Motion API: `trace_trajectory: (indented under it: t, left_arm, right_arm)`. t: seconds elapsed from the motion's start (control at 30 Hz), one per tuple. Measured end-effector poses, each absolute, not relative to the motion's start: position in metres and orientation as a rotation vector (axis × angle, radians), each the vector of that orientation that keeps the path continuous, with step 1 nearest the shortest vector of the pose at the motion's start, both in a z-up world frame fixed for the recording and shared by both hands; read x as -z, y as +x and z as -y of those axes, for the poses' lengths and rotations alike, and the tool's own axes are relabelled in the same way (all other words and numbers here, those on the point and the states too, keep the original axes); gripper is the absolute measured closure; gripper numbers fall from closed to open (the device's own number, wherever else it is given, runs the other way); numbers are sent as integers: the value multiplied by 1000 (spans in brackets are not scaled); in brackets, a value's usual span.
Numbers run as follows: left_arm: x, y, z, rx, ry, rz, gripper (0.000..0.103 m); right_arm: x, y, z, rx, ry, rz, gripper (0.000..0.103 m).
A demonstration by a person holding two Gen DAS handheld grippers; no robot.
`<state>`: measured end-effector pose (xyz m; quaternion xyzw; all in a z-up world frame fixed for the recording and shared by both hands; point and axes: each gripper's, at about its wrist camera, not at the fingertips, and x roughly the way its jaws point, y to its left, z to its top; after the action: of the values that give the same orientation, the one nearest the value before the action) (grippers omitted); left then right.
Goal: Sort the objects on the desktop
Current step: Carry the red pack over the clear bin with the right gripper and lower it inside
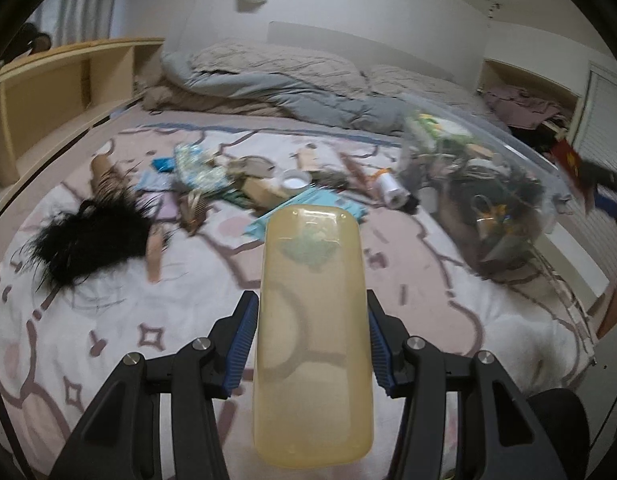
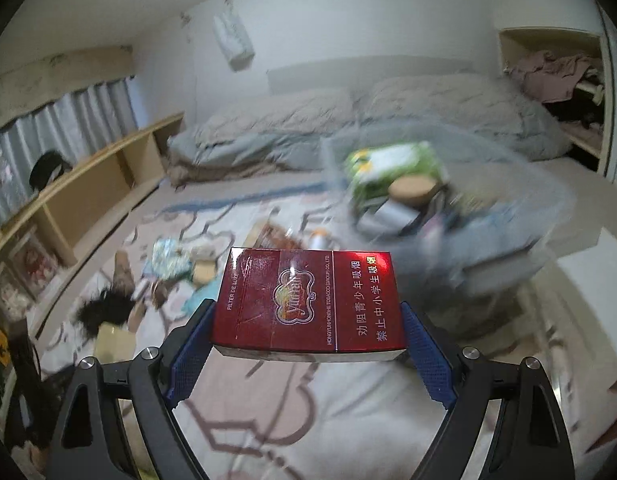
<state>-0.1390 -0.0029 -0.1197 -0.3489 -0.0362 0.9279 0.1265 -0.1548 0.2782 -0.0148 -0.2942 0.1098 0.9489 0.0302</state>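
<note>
Left tool (image 1: 312,344) clamped on a long translucent yellowish case (image 1: 313,332), blue pads pressed against both long sides, case pointing forward and held up above the bed (image 1: 88,340). Faint green shape showing through its far end.

Right tool (image 2: 308,336) pinching a red cigarette pack (image 2: 308,304), blue pads (image 2: 194,344) tight on the two short ends, printed face up, Chinese lettering along the right half. Pack held in the air over the patterned bedspread (image 2: 268,420).

Ahead on the bed, in the left wrist view: a scatter of loose things. Black feathery tuft (image 1: 88,236) at the left, a cardboard tube (image 1: 102,164) behind it, a floral packet (image 1: 196,168) near the middle, a small white round lid (image 1: 295,180), a white bottle with an orange end (image 1: 390,188) lying on its side, light blue packets (image 1: 308,204) just beyond the tip of the yellowish case.

Off to the right, a clear plastic bin (image 1: 520,168), blurred, already piled with mixed items; something green and white on top (image 2: 392,168) in the right wrist view. Red pack also visible at the far right edge of the left wrist view (image 1: 574,172), beyond the bin's near wall.

Rumpled grey and beige duvet (image 1: 276,80) across the head of the bed, wooden shelving (image 1: 48,92) along the left wall.
</note>
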Motion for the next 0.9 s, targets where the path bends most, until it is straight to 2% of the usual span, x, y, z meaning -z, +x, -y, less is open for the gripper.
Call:
trace_trajectory:
  t: [0.17, 0.37, 0.53, 0.7, 0.9]
  left_arm:
    - [107, -140, -19, -2680, -972, 79, 52]
    - [99, -142, -42, -2652, -928, 64, 52]
    - [96, -145, -55, -2635, -903, 23, 52]
    - [98, -155, -56, -2609, -907, 87, 52]
    - [106, -168, -52, -2615, -927, 115, 52]
  right_arm:
    - [-17, -184, -332, -2855, -870, -457, 14]
    - [-31, -236, -376, -2733, -914, -580, 14]
    - [-25, -280, -404, -2632, -978, -731, 14]
    - [-11, -309, -443, -2490, -969, -986, 14]
    - [13, -342, -474, -2301, -954, -1198, 14]
